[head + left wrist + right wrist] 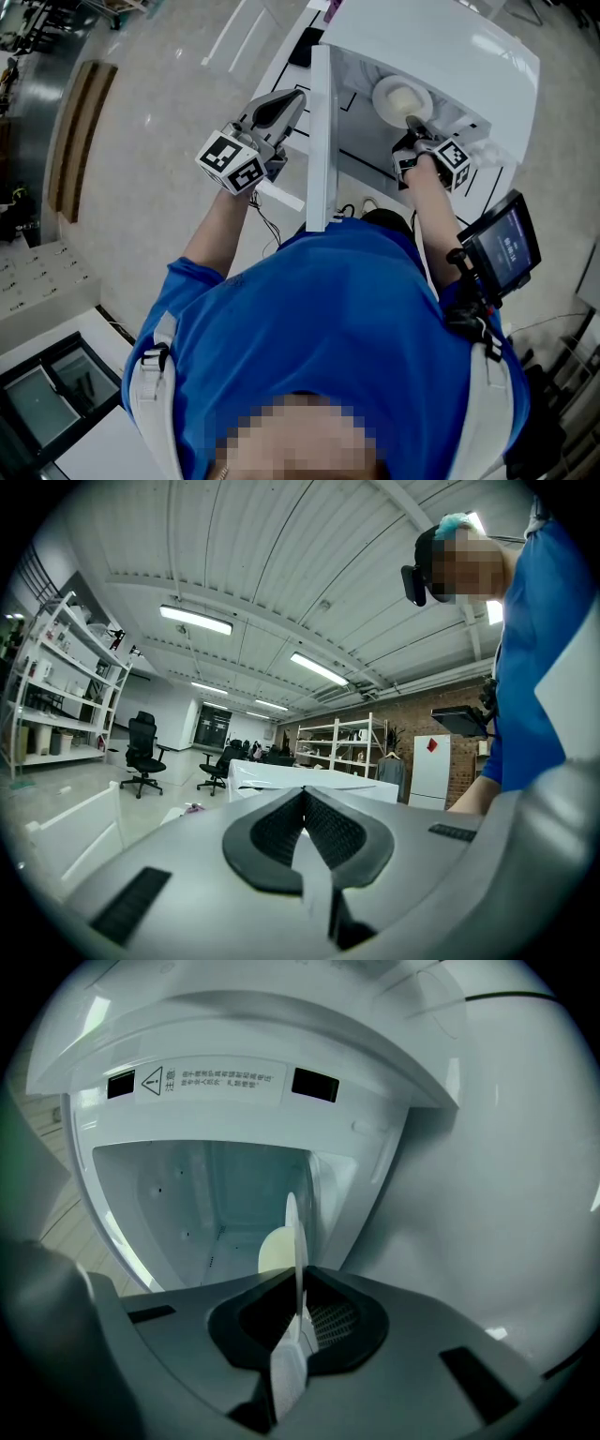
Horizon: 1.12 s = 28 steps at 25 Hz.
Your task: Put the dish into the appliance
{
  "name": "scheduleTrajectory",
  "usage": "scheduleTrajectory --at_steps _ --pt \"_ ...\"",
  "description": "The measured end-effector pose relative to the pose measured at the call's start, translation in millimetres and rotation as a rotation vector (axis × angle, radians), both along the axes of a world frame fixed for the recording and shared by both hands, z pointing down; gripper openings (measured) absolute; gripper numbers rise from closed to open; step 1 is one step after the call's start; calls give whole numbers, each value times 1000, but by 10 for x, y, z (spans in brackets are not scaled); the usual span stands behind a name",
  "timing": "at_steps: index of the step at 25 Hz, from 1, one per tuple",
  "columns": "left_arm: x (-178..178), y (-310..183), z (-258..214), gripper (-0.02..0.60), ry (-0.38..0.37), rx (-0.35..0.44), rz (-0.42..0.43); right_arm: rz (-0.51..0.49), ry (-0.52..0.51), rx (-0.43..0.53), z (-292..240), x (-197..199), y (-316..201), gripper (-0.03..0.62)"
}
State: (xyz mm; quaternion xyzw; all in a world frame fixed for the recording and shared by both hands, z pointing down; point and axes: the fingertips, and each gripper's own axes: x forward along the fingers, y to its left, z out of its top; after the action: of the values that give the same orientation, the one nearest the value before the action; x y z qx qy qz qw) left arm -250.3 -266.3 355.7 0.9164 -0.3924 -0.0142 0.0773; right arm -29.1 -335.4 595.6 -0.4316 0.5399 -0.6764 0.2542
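lab floor [141, 187], appliance [450, 56] w/ warning label [208, 1082], dish [292, 1227] gripped

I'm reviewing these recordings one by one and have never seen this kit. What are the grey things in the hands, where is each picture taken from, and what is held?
There is no robot: a person holds a two-jaw gripper in each hand. The head view comes from a camera on the person's head, looking down; the other two come from cameras riding on each gripper, looking along its jaws. The right gripper is shut on the rim of a white dish, held at the open front of a white appliance whose door stands open. The left gripper is shut and empty, near that door. The marker cubes belong to the grippers.
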Motion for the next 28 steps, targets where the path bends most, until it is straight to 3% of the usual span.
scheduleTrajectory --at_steps 8,21,28 --pt "-16 18 -54 6 -2 3 1 16 9 2 -67 10 -45 14" --pt "-148 6 43 6 -6 -3 19 27 112 28 15 -50 -119 15" --pt "-229 33 65 6 -2 -8 30 -13 217 97 -38 -130 -145 68"
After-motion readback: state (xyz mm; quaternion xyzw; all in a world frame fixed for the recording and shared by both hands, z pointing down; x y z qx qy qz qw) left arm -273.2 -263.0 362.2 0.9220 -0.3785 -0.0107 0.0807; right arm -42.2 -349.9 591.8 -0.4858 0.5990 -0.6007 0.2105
